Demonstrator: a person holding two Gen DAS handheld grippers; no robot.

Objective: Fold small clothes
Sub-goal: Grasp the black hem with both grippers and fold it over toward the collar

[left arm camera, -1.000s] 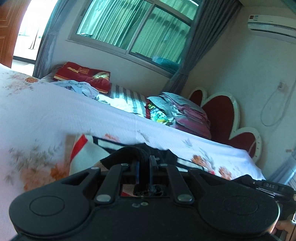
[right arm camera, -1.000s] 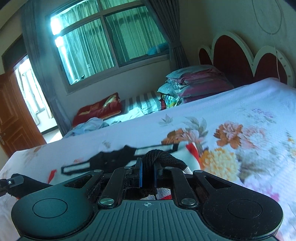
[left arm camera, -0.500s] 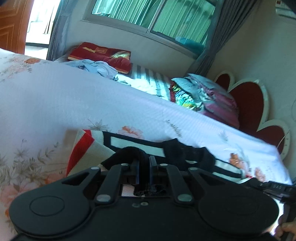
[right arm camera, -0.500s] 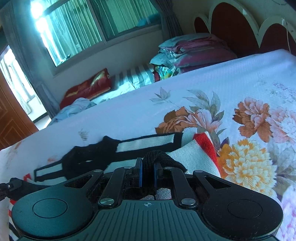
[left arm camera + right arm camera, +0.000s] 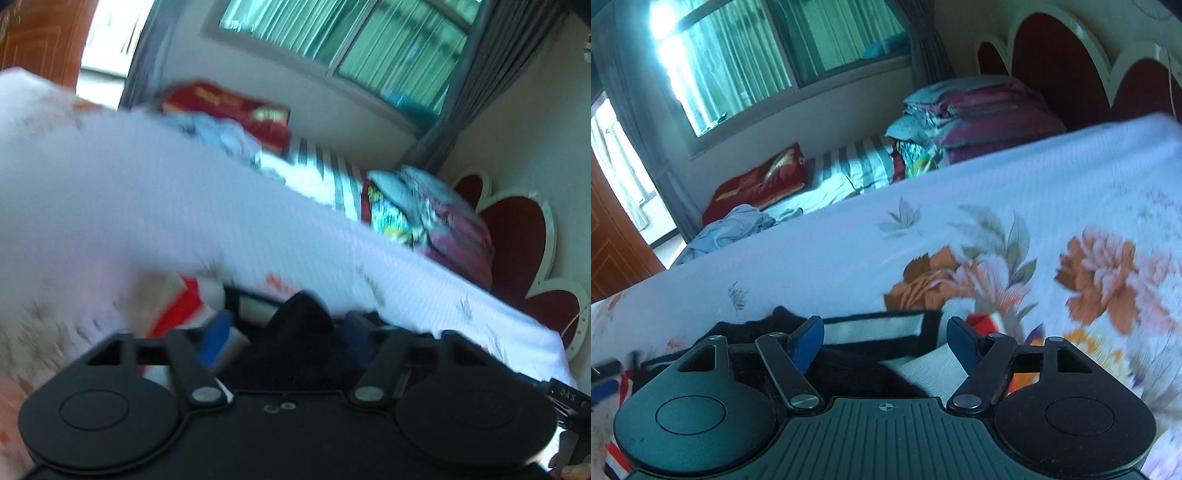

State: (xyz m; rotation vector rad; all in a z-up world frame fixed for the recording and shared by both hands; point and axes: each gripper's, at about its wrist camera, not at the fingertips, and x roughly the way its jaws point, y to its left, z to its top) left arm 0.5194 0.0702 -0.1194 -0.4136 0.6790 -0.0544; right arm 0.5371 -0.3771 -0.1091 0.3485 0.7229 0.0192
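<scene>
A small knitted garment, black with white stripes and red corners, lies on the flowered bedsheet. My right gripper hangs low over it with its jaws opening; the blue pads stand apart and the cloth lies loose between them. The left wrist view is blurred. There my left gripper is opening too, and a black hump of the garment stands between its pads without being pressed. A red corner shows to its left.
Beyond the bed are a stack of folded bedding, a red cushion, crumpled blue clothes and a striped mattress. The red headboard is at the right, a brown door at the left. The other gripper's handle shows at lower right.
Both grippers were shut on black folds of the garment; now both stand open and the folds have slipped free. Both hands have sunk toward the bed and moved forward.
</scene>
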